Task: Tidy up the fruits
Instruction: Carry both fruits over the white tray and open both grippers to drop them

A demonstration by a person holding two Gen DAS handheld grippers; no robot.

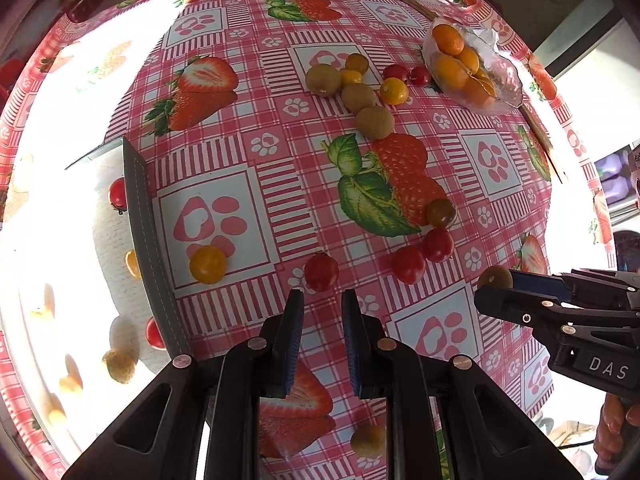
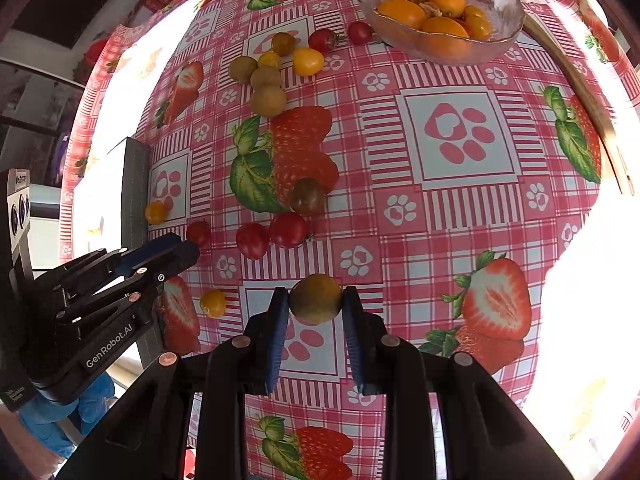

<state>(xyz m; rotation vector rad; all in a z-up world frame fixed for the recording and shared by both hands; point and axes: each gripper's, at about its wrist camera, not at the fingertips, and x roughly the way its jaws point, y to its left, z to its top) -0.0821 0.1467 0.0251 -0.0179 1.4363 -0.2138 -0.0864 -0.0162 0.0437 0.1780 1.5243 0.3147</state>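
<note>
- Desk under a pink strawberry-print cloth filled both views, with fruit scattered loose on it, apparently awaiting sorting.
- Tray, a dark-rimmed container at the left, already held a few small fruits, washed out by glare; it was probably one sorting destination.
- Glass bowl at the far edge held only orange kumquat-like fruits, suggesting sorting by kind.
- Right gripper had its jaws clamped on a brown-green fruit, apparently raised off the cloth for carrying.
- Left gripper had its jaws apart and empty, aimed at a red tomato just ahead, likely the next pick.
- Brown fruits clustered beside yellow tomatoes near the bowl, unsorted.
</note>
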